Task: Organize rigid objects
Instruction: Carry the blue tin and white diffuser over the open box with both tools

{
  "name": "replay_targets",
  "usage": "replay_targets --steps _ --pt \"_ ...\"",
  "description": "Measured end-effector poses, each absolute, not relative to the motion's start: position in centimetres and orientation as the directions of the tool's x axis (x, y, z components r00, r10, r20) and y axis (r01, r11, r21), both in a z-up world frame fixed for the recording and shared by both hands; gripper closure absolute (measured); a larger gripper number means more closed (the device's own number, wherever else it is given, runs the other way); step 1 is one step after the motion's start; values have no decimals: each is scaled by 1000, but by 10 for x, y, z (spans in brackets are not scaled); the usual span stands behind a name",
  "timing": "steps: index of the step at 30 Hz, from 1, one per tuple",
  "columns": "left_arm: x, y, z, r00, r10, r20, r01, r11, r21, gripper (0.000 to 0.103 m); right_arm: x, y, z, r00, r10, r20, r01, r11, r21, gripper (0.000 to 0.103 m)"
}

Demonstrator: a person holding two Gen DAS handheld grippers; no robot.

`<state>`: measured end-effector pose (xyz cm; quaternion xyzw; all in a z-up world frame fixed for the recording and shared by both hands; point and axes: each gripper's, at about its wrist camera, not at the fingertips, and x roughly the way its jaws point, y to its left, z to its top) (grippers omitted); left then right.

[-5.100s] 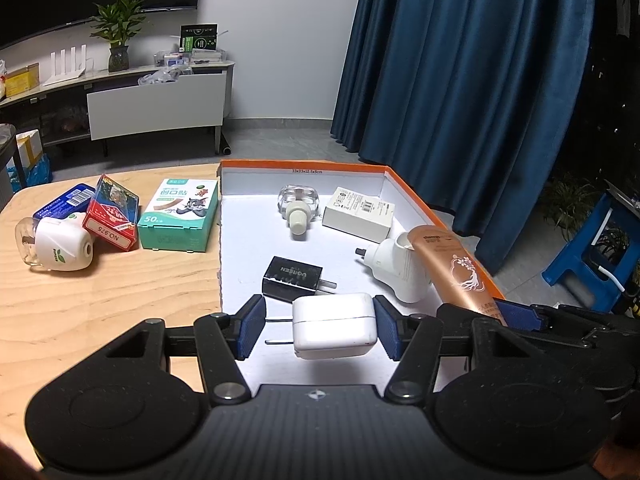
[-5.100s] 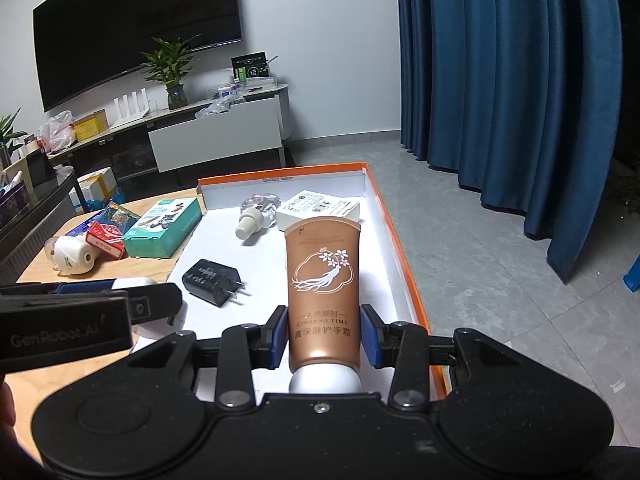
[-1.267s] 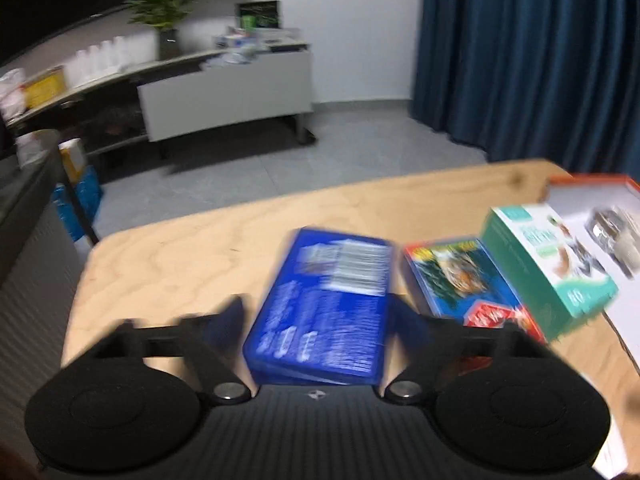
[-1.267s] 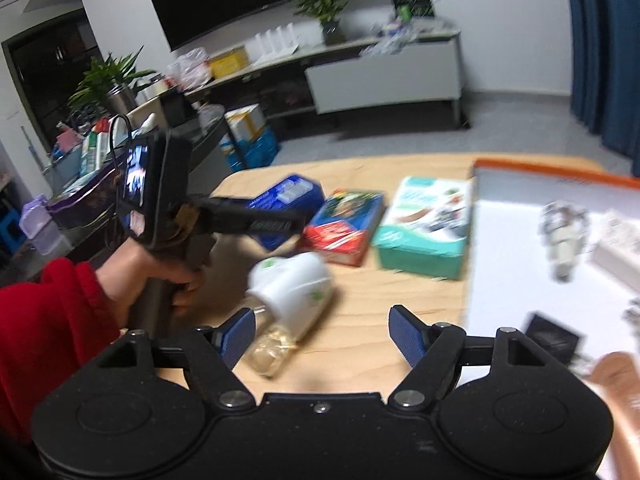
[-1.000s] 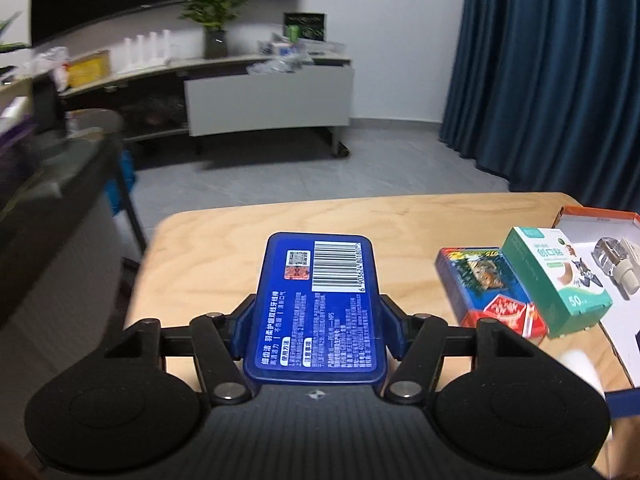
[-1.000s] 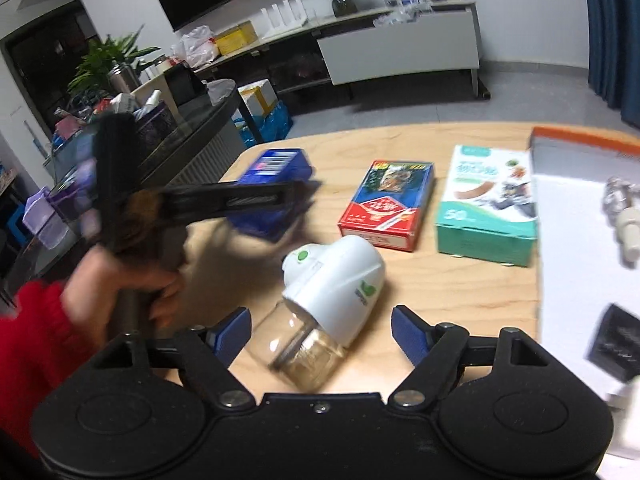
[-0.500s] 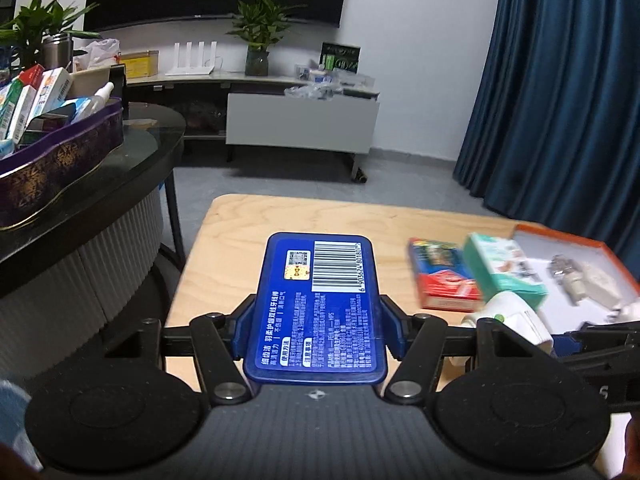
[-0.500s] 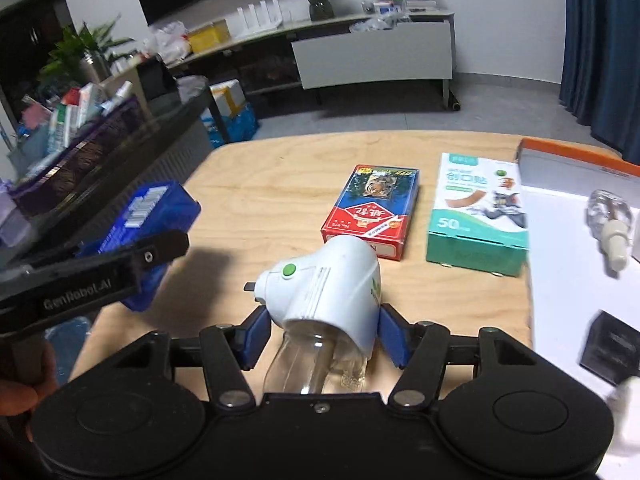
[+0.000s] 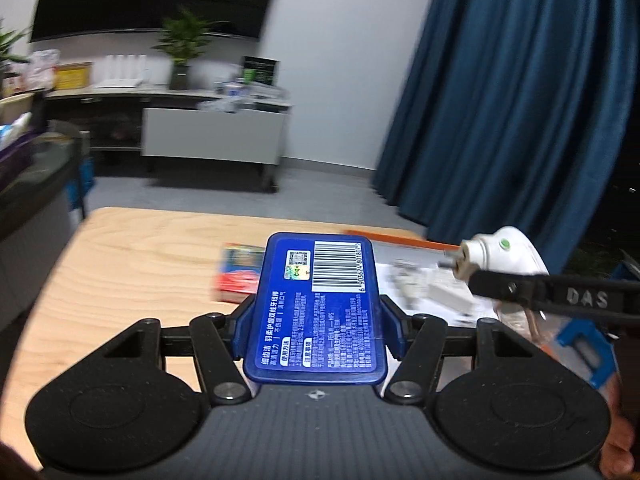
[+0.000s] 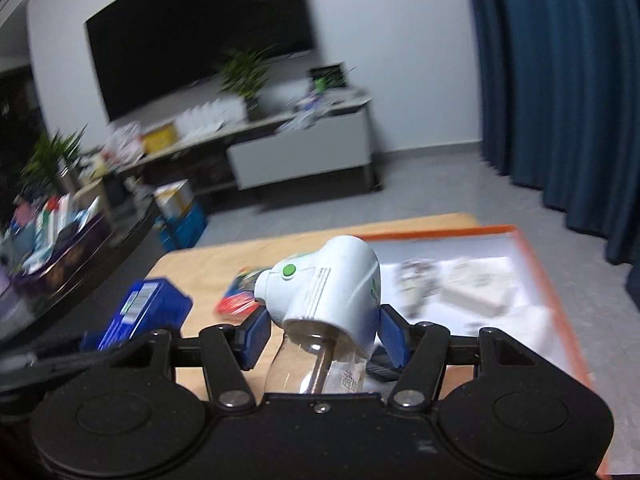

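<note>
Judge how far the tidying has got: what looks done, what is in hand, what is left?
Done: several blurred white items already lie in the orange-rimmed tray. In hand: the left gripper grips a blue box; the right gripper grips a white plug-in device. Left: a red box lies on the table.

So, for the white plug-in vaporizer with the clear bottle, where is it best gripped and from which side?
Judging by the right gripper now, grip the white vaporizer across its white housing just above the clear bottle, coming from the bottle end. The two sides there look broad enough for the pads; the plug end is narrow and rounded.
</note>
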<state>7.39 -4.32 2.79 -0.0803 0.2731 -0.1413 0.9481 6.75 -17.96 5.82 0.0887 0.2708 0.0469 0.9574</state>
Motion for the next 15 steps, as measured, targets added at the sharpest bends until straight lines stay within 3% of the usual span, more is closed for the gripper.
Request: replay_targets --steps 7,15 --pt "91 -111 45 789 -384 -479 332 923 -194 40 42 -244 77 896 37 -442 72 971 228 32" --pt "92 -148 36 783 -371 -500 333 928 -166 40 29 -272 74 907 21 -420 95 962 254 32"
